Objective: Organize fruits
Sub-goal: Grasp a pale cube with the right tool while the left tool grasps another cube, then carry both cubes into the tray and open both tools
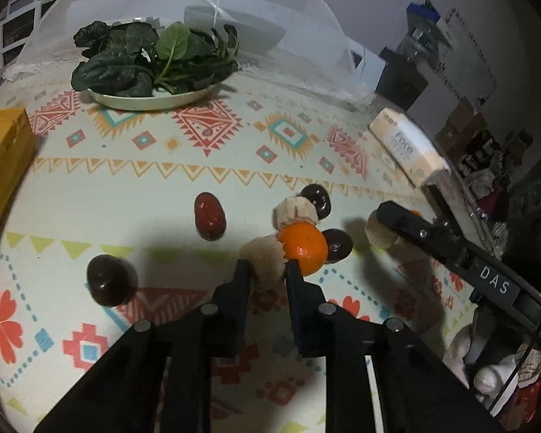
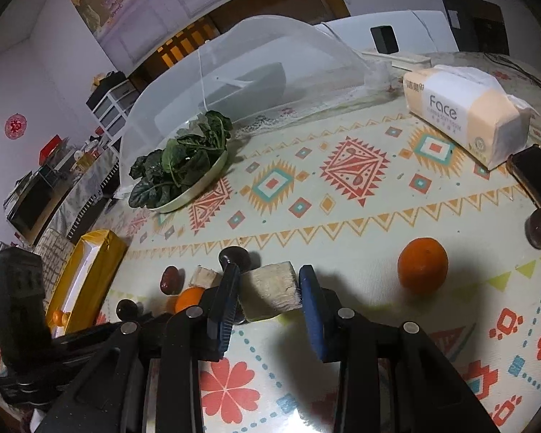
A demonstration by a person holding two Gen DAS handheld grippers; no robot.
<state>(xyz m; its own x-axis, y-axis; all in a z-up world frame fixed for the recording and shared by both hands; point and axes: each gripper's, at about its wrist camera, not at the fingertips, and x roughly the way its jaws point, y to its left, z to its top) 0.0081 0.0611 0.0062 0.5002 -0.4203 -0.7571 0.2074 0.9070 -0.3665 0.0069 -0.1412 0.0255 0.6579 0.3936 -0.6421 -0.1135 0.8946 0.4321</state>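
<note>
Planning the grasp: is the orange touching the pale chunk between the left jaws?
Touching. The left wrist view shows the orange pressed against the pale chunk, no cloth visible between them.

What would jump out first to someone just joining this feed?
Probably the bright orange in the fruit cluster mid-table, right by the left gripper, whose fingers straddle a pale sugarcane chunk. Next, the plate of dark spinach at the far side by the mesh food cover, and the right gripper around another pale chunk.

Plate of spinach [image 1: 151,99], mesh food cover [image 2: 270,54], tissue pack [image 2: 465,119], yellow box [image 2: 86,274] on patterned tablecloth [image 1: 162,166].
</note>
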